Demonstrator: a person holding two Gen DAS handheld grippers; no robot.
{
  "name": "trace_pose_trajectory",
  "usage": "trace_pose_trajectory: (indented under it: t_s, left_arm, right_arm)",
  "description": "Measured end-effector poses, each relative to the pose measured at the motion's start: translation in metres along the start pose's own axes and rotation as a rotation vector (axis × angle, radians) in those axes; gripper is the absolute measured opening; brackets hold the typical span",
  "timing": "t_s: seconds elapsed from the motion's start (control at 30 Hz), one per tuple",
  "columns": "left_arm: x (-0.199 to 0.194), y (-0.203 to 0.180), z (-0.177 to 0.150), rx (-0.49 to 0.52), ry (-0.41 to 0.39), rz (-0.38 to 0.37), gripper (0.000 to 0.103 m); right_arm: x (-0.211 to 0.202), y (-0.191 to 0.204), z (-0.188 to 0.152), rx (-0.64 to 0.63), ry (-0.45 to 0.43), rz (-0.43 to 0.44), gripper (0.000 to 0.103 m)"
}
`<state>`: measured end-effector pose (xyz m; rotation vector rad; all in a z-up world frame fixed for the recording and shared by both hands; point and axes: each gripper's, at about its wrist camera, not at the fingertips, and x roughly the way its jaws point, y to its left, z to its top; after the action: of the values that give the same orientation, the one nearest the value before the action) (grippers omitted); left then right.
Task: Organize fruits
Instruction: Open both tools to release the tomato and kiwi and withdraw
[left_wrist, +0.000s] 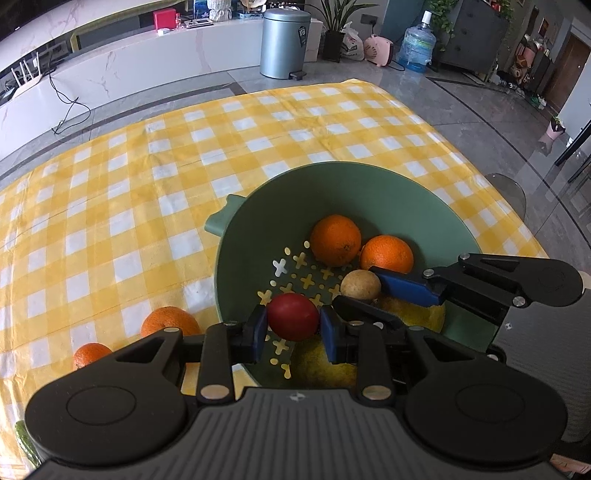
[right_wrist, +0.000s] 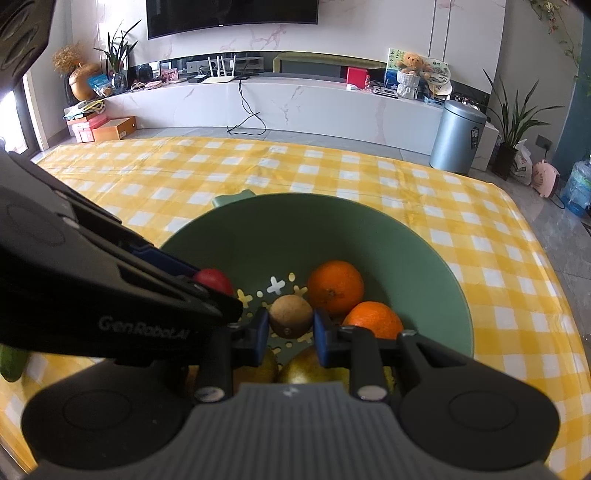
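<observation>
A green colander bowl (left_wrist: 406, 192) stands on the yellow checked tablecloth; it also shows in the right wrist view (right_wrist: 424, 258). Inside lie two oranges (left_wrist: 335, 240) (left_wrist: 386, 254) and yellowish fruit at the near side (right_wrist: 303, 369). My left gripper (left_wrist: 293, 323) is shut on a red fruit (left_wrist: 293, 316) over the bowl's near-left part. My right gripper (right_wrist: 291, 326) is shut on a brown kiwi (right_wrist: 290, 316) over the bowl, just right of the left gripper. The kiwi also shows in the left wrist view (left_wrist: 360, 285). The oranges show in the right wrist view (right_wrist: 335, 287) (right_wrist: 373, 319).
Two more oranges (left_wrist: 170, 321) (left_wrist: 91, 353) lie on the cloth left of the bowl. A green vegetable (left_wrist: 26, 443) lies at the near left edge. The cloth (left_wrist: 147, 184) stretches far and left. A metal bin (left_wrist: 284, 40) stands on the floor beyond.
</observation>
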<state>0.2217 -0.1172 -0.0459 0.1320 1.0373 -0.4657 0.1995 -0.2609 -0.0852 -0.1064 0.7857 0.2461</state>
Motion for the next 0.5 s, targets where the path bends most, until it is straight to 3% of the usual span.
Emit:
trace_pose_trajectory:
  t_s: [0.1,0.37,0.5]
  left_arm:
    - [0.000,-0.001,0.000,0.004,-0.001,0.003,0.034]
    - [-0.005,0.001,-0.002,-0.026,-0.016,-0.008,0.046]
    - [-0.015,-0.002,-0.002,-0.020,-0.040,-0.001,0.050]
  right_arm:
    - [-0.001,0.000,0.000,-0.002,-0.002,-0.003,0.023]
    - [-0.004,-0.001,-0.001,0.004,-0.016,-0.009,0.024]
    - [-0.010,-0.001,-0.002,0.008,-0.044,-0.023,0.041]
